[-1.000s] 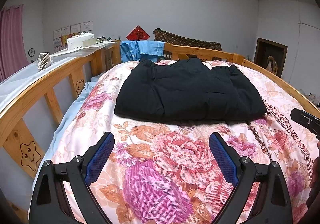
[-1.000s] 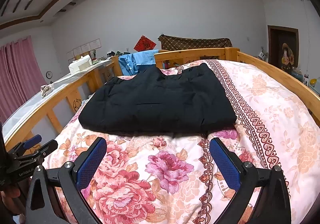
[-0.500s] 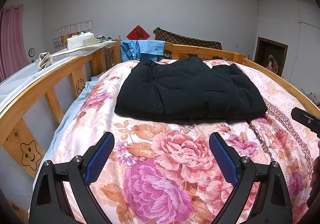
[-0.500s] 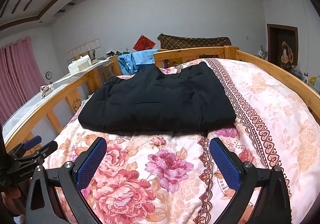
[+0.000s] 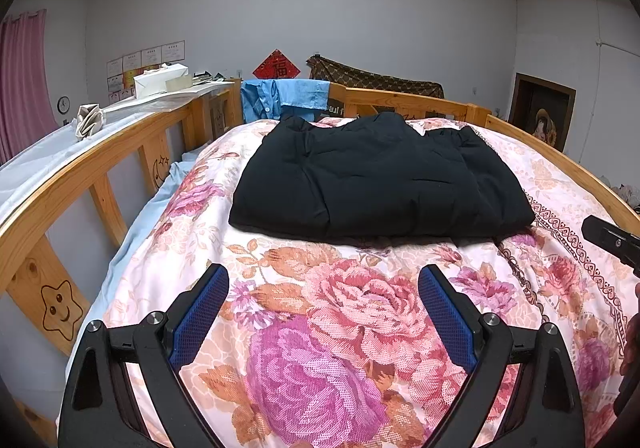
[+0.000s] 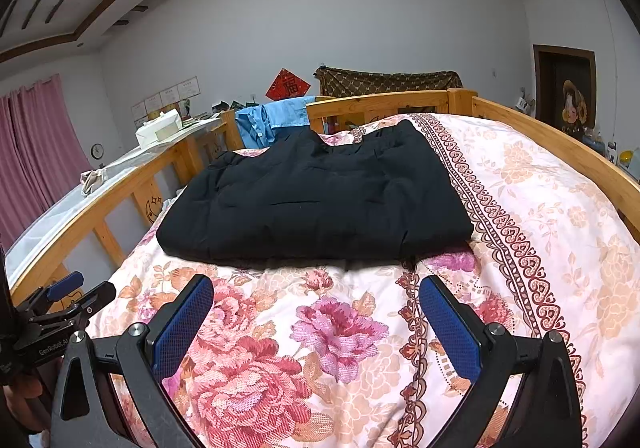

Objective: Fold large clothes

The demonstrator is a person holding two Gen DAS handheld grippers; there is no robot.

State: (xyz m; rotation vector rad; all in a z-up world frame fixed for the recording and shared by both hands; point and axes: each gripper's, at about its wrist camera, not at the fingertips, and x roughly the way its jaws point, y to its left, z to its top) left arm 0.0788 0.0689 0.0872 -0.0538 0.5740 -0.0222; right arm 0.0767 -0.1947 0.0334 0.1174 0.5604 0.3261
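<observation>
Folded black garment (image 5: 380, 176) flat on floral quilt (image 5: 320, 328) (wooden-railed bed); left gripper (image 5: 323, 288) and right gripper (image 6: 316, 298) spread wide, empty, short of it.

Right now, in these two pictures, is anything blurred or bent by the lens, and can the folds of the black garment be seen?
Left wrist view: sharp, no motion blur; the bed rail curves from fisheye distortion; corners are dark. Right wrist view: also sharp; the black garment is so dark that its folds show only faintly; lighting is soft and even, without glare.

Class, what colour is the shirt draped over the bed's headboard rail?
Light blue shirt, clearest in the right wrist view.
</observation>
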